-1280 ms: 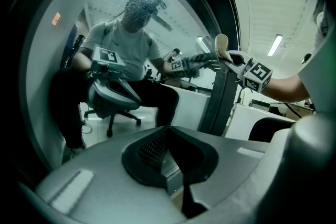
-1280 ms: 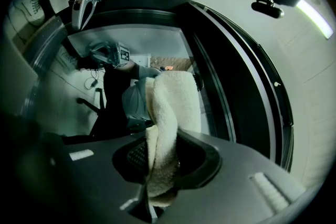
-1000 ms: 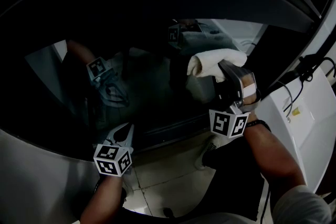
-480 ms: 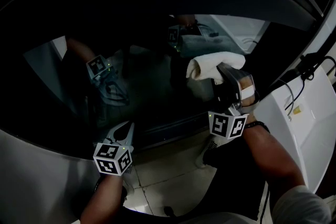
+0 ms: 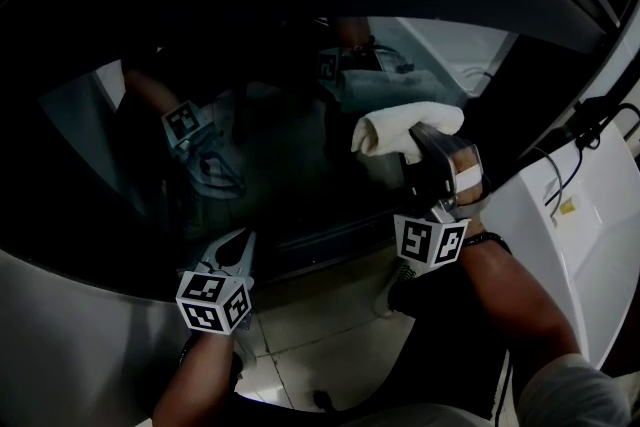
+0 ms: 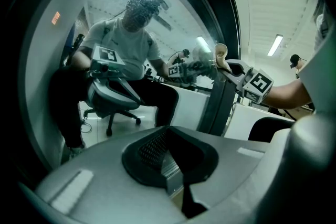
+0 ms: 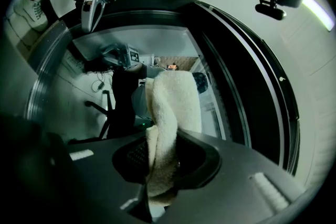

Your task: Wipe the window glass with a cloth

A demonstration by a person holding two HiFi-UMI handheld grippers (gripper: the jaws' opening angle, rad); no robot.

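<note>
The dark window glass (image 5: 280, 155) fills the middle of the head view and mirrors a seated person and both grippers. A white rolled cloth (image 5: 405, 127) lies against the glass at centre right, with my right gripper (image 5: 422, 143) shut on it. In the right gripper view the cloth (image 7: 170, 113) rises from between the jaws toward the glass. My left gripper (image 5: 238, 253) hangs lower left near the window's bottom edge, its jaws together with nothing in them. The left gripper view shows its closed jaws (image 6: 170, 176) facing the glass, with the cloth (image 6: 206, 55) beyond.
A black frame (image 5: 520, 5) arcs round the glass. A white panel (image 5: 560, 225) with cables (image 5: 590, 130) stands at the right. A grey panel (image 5: 80, 335) sits lower left, and tiled floor (image 5: 320, 325) lies below.
The right gripper and the cloth have slid slightly to the left on the glass. The left gripper has stayed where it was.
</note>
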